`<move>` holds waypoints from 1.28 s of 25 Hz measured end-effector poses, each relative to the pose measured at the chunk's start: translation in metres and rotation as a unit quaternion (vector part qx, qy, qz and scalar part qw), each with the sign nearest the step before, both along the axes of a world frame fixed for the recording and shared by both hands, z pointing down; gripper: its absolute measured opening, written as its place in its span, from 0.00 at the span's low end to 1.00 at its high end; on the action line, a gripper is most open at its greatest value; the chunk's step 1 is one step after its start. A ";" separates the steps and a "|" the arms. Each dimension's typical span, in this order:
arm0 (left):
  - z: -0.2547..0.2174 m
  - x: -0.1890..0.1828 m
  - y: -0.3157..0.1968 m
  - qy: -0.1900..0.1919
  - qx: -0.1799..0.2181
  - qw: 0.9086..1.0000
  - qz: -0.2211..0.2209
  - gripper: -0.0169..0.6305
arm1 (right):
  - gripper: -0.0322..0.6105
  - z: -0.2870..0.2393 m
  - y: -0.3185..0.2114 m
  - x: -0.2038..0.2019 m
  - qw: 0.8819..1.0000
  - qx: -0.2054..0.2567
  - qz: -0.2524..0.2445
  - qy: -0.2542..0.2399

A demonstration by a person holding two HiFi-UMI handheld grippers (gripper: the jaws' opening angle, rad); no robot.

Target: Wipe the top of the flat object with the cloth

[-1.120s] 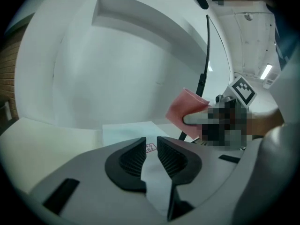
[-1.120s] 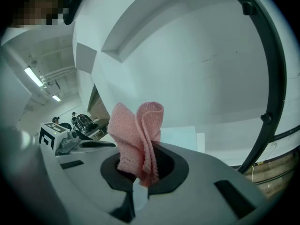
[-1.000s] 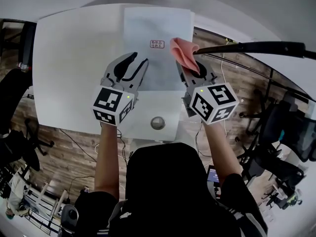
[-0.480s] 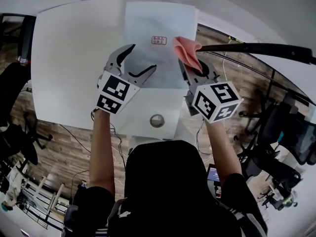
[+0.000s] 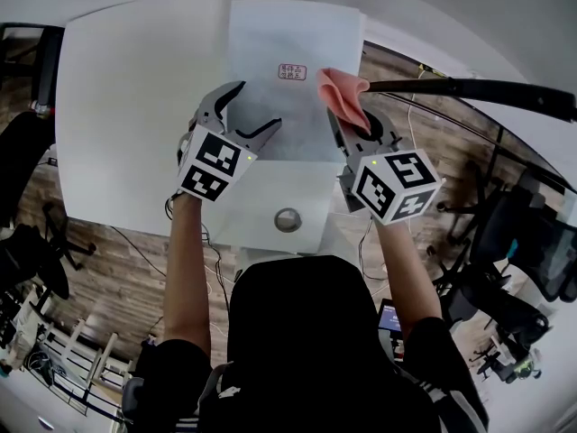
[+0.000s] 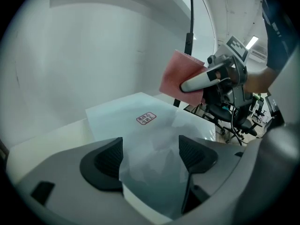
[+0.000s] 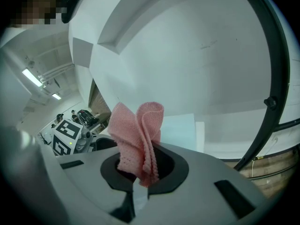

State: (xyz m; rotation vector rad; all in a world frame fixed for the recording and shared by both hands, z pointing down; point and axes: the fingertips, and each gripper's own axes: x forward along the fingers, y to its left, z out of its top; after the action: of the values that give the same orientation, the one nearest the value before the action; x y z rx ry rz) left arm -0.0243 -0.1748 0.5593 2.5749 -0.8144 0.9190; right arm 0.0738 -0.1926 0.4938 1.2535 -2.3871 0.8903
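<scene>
Nearest the person, a round silver knob (image 5: 288,220) sits on the near end of the flat pale panel (image 5: 288,34). This panel is the thing to be wiped, and it lies lengthwise on the white desk (image 5: 126,106), with that near end seeming to reach past the desk's edge. Just beyond the knob, the left claw (image 5: 254,108) has just been opening and now stands released over the panel's left side. Only the frosted surface shows between its pads, and they press on nothing. The right claw (image 5: 359,126) is clenched on the bunched pink cloth (image 5: 341,93), which stands up out of it at the panel's right edge. No view shows whether the cloth touches the surface. Farther on, a small red-bordered label (image 5: 291,71) lies on the panel, with bare desk behind it. I judge that wiping has yet to begin. With the left claw steadying nothing, a firm stroke could slide the panel across the smooth desk or tip its overhanging end. Only a narrow fold of cloth is pinched, so friction could drag it free. The crumpled wad may also skip over patches, or let the hard claw scrape the surface. The count is two claws, one cloth, one panel, one label, one knob and one desk.
</scene>
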 end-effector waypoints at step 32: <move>0.020 -0.004 0.007 -0.022 -0.004 1.000 -0.013 0.59 | 0.12 0.028 -0.025 0.016 0.988 0.002 -0.045 0.147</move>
State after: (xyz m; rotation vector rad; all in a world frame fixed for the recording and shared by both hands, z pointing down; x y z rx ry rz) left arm -0.0279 -0.1680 0.5793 2.5381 -0.8530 0.9727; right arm 0.0901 -0.2176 0.5218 1.1771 -2.1920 0.6259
